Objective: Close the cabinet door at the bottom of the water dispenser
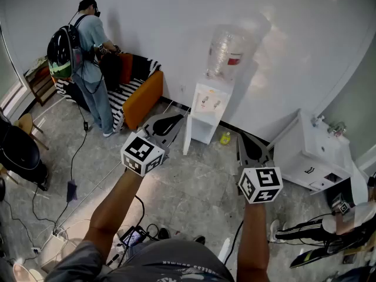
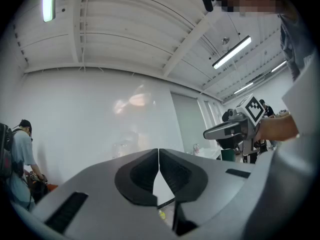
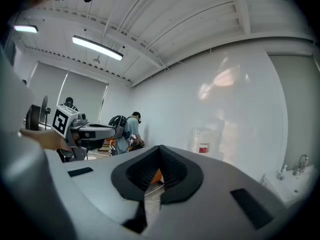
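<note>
Two tools: left tool (image 1: pixel 174 121) and right tool (image 1: pixel 243 141), jaws pressed together on nothing, well short of the dispenser.
Cabinet door (image 1: pixel 187 135): standing open at the base of the water dispenser (image 1: pixel 212 101), at the floor's (image 1: pixel 194 187) far edge.
Handling: probably a light, stiff hinged panel; push its free edge.

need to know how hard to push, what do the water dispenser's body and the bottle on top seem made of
The water dispenser body looks like smooth white plastic, possibly painted metal: even panels with a dull sheen. The bottle looks like clear plastic: the wall shows through it.
</note>
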The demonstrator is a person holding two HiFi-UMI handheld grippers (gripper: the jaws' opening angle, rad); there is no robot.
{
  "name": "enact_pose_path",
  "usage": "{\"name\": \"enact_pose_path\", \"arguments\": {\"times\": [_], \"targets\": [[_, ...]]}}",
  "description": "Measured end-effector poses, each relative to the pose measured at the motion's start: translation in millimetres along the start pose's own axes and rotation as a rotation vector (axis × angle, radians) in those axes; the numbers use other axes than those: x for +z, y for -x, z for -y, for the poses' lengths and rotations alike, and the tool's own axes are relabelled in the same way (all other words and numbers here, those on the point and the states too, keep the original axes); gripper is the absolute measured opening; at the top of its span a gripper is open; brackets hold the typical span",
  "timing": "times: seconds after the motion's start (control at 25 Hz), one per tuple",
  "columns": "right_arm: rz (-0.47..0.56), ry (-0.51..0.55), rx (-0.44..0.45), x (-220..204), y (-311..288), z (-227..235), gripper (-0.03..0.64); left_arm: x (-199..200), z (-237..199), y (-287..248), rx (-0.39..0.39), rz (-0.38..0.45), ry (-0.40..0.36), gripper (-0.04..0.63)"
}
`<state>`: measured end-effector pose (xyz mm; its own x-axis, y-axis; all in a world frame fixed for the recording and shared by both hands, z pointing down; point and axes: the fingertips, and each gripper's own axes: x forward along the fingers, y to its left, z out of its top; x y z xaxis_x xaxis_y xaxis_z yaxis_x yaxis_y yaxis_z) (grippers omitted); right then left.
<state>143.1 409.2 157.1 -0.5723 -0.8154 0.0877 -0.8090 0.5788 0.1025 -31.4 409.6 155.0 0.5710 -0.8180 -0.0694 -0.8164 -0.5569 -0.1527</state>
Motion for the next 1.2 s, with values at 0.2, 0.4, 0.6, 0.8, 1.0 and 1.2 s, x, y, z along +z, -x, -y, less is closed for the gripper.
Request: {"name": "enact_pose_path", "arguments": {"times": [0.2, 0.4, 0.6, 0.8, 1.0, 1.2], "targets": [[-0.002, -0.001, -0.003, 3.4, -7.4, -1.2, 0.028, 1.9, -8.6, -1.4, -0.001, 0.003, 0.001, 0.021], [-0.006, -0.003, -0.006, -1.5, -8.3, -4.2, 0.028, -2.6, -9.7, 0.2, -0.002, 0.002, 0.005, 0.021], [-0.011, -0.013, -0.01, -3.9, -9.8, -3.6, 0.028, -4.6, -11.2, -1.2, -0.007, -0.001, 0.007, 0.021], [0.005, -0.063, -0.022, -5.5, -9.9, -3.4, 0.028, -6.5, -12.1, 1.0, -0.014, 0.001, 0.012, 0.021], [0.011, -0.078, -0.042, -4.2, -10.8, -3.9, 0.029, -8.7, -16.4, 2.1, -0.025, 0.009, 0.021, 0.021], [0.014, -0.072, -0.066, -3.7, -4.3, -8.3, 0.029, -9.2, -13.9, 4.4, -0.041, 0.026, 0.03, 0.021]]}}
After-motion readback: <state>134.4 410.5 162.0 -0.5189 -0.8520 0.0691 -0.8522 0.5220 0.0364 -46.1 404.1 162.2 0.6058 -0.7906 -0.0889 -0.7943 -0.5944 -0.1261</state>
